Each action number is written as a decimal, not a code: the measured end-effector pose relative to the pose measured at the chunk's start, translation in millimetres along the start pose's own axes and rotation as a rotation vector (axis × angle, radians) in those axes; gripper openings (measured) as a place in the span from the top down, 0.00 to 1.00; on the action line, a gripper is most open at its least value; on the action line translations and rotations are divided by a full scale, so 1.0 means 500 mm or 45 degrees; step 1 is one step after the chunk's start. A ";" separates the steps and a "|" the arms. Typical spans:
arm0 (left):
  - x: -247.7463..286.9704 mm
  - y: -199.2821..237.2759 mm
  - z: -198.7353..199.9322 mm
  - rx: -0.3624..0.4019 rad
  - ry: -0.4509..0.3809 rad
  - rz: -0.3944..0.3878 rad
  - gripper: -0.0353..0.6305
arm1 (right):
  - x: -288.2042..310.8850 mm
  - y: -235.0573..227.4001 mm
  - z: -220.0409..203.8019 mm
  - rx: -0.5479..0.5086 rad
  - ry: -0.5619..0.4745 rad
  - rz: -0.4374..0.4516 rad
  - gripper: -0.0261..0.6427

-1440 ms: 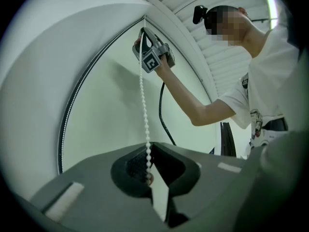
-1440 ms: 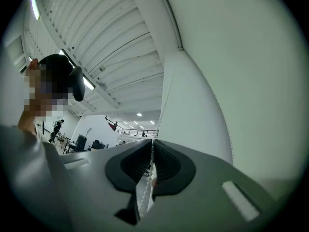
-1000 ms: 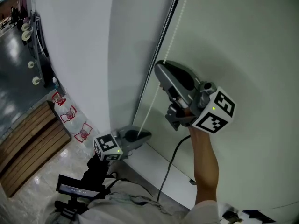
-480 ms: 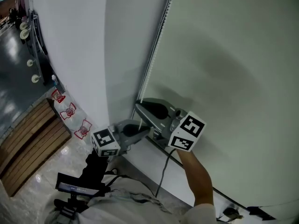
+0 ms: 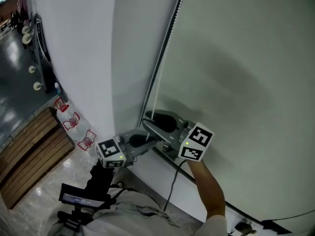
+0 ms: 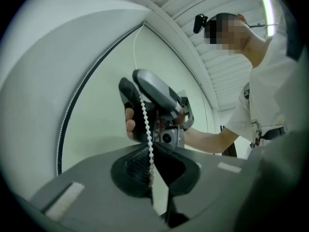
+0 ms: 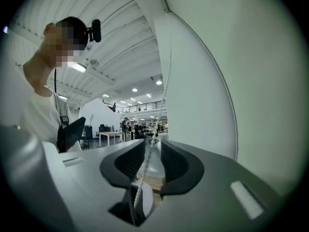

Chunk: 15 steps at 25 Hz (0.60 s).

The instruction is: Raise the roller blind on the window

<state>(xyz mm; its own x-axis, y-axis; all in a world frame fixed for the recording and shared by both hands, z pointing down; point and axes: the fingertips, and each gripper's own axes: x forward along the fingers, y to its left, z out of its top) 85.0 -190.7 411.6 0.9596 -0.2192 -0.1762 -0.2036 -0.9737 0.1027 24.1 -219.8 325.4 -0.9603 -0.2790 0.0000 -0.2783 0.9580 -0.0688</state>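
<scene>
At the window's bottom-left corner both tools were on the bead chain (image 5: pixel 158 85), low down, just above the sill (image 5: pixel 147 173). Left gripper (image 5: pixel 153 142) was clenched on the bead chain, pads pinching the beads, chain running straight up from it (left gripper view showed this cleanly). Right gripper (image 5: pixel 146 119) sat just above the left one, very close to it. Its jaws had just been opening, and the bead chain ran loose through the gap between the pads, pressed by neither. So: right released, left holding the line.

Progress, my read: little to show yet. Roller blind (image 5: pixel 236 58) covered the whole pane as far as the head view reached. Fabric ran down to the dark bottom edge by the sill, with no glass in sight. Looked like the low end of a pull stroke in a hand-over-hand routine, with the left acting as brake.

Left to do, as I judged it: right goes up the chain and grips high, left lets go, right pulls down. Repeat many times until the fabric clears the pane. Risk: left slips on the beads and the blind creeps down.
</scene>
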 end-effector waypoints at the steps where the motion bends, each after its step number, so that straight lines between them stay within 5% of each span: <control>1: 0.000 0.000 0.000 0.000 -0.001 0.000 0.95 | 0.002 -0.001 0.018 0.011 -0.024 0.018 0.79; 15: -0.001 0.002 -0.007 0.000 0.004 0.004 0.95 | 0.022 -0.044 0.377 -0.193 -0.299 0.121 0.78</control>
<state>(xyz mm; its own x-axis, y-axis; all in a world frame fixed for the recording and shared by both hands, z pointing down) 85.2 -191.4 415.1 0.9596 -0.2222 -0.1725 -0.2068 -0.9730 0.1029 23.4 -256.3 138.8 -0.9564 -0.1782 -0.2316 -0.2039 0.9746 0.0921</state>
